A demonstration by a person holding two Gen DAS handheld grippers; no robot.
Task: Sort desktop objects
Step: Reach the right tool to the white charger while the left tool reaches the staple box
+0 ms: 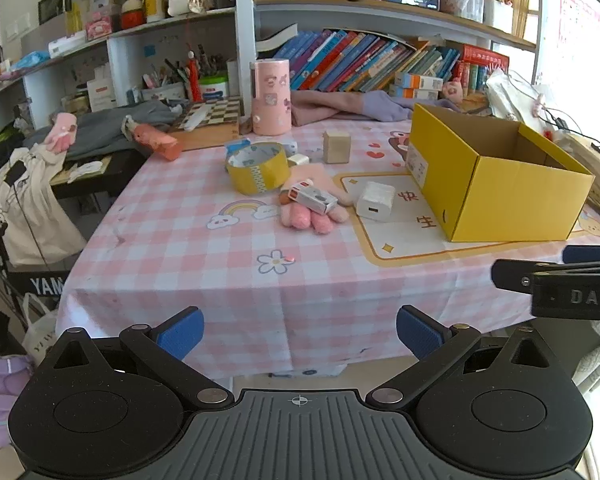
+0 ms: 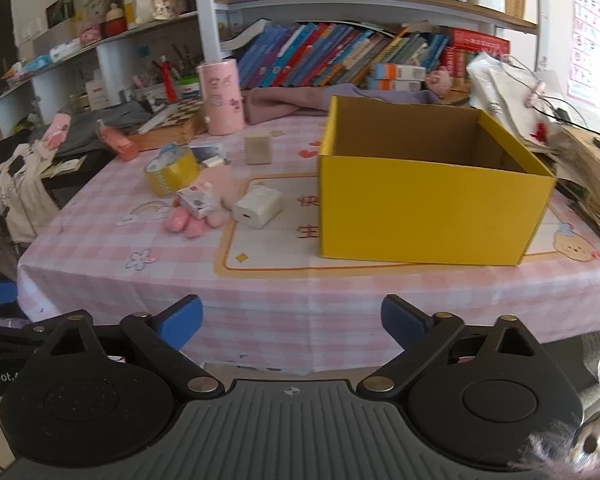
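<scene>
clutter sits in a loose group left of the yellow box (image 1: 495,184) in the left wrist view: a tape roll (image 1: 258,168), a pink glove (image 1: 315,208) with a small printed carton (image 1: 313,198) lying on it, a white charger (image 1: 375,201) just beside the box's near corner, and a beige block (image 1: 336,147) farther back. a tall pink canister (image 1: 270,96) stands behind them on the checked tablecloth (image 1: 188,248). the left gripper (image 1: 300,330) hangs off the near table edge, its blue pads wide apart with nothing between them. the other tool pokes in at the right margin.

from the right wrist view the yellow box (image 2: 431,216) faces almost square on, open-topped, and what shows of its inside looks empty, though the near wall hides the floor, so i can't be sure. the white charger (image 2: 258,205) lies near its left wall; the pink glove (image 2: 196,222), small printed carton (image 2: 198,202) and tape roll (image 2: 174,172) spread out further left. the right gripper (image 2: 292,322) also hovers short of the table, pads spread and holding nothing.

as a judgement, sorting has barely begun: this is the approach before a first pick. the charger looks the handiest target for the right tool, which would need to reach forward and left, drop its pads either side of the charger's body, then close. the carton perched on soft glove could shift if nudged.
</scene>
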